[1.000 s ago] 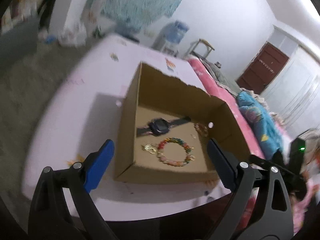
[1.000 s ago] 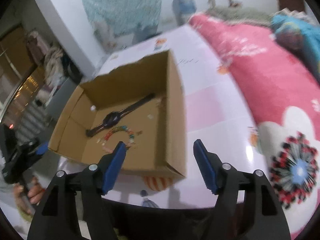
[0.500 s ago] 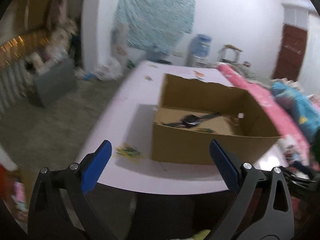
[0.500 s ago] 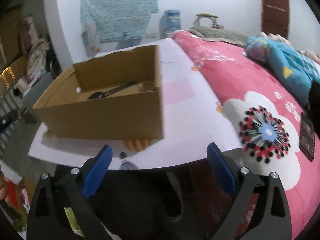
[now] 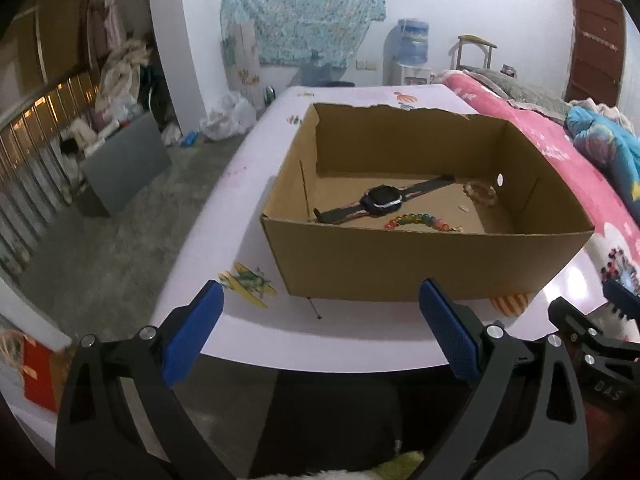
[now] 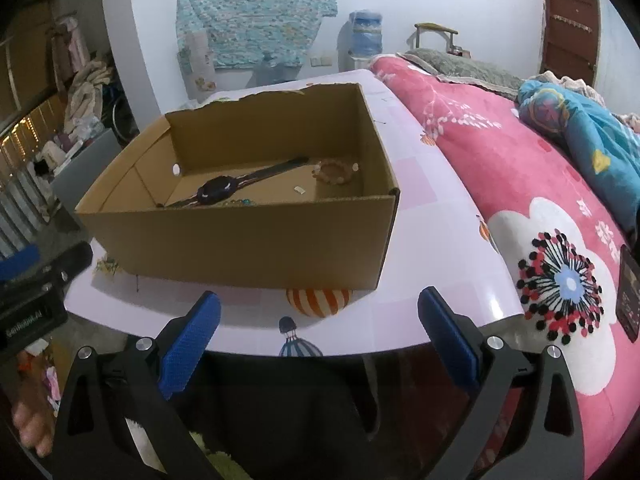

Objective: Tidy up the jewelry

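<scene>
Looking into the cardboard box [image 5: 420, 264], which sits near the front edge of the pink table [image 5: 240, 184] towards its right side, all the jewelry is already lying on the box floor. Going left to right: the dark watch [image 5: 382, 200] lies flat across the middle with its strap stretched out diagonally, the rainbow bead bracelet [image 5: 416, 222] sits just in front of it close to the near wall, and the pale bead bracelet [image 5: 480, 194] is over by the right wall

Handling guess: the watch looks light, with a hard case and a floppy strap, so I'd pinch the case or the strap right beside it. Both bracelets look light, limp and a bit rolly, so pinch across one side of the loop rather than trying to scoop them

The left gripper [image 5: 320, 332] hangs in front of the table edge, jaws wide apart and nothing between them. The right gripper [image 6: 320, 332] is the same, empty and opening to pretty much full spread
</scene>
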{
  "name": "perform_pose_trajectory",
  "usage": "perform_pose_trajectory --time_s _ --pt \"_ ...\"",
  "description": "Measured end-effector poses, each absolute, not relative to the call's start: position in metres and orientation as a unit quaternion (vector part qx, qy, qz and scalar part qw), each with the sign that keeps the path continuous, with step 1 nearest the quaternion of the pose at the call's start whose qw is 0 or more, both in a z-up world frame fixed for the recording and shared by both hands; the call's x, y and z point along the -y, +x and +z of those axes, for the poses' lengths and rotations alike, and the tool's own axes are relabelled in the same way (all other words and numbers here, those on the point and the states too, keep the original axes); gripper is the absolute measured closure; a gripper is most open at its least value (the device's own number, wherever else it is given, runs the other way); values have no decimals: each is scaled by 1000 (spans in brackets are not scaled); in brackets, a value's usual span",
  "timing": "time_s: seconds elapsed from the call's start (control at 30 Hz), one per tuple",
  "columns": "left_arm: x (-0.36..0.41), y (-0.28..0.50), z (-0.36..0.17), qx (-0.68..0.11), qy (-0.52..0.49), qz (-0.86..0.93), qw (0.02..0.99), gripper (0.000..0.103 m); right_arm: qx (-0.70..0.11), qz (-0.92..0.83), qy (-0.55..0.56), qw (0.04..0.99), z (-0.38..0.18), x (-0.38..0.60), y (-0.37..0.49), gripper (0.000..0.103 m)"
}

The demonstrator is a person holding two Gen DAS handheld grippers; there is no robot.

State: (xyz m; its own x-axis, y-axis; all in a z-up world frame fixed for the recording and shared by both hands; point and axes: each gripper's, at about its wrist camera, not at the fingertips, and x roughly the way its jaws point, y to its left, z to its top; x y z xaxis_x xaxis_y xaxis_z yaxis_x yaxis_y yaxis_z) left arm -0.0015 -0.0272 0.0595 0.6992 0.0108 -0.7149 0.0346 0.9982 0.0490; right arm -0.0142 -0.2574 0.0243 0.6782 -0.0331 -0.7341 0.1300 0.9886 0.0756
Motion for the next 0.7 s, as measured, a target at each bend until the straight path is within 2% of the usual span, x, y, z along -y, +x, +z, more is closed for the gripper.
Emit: perform_pose_trajectory --time_s 0.7 --pt "33 4 46 -423 20 -9 906 8 -411 -33 59 909 25 248 0 7"
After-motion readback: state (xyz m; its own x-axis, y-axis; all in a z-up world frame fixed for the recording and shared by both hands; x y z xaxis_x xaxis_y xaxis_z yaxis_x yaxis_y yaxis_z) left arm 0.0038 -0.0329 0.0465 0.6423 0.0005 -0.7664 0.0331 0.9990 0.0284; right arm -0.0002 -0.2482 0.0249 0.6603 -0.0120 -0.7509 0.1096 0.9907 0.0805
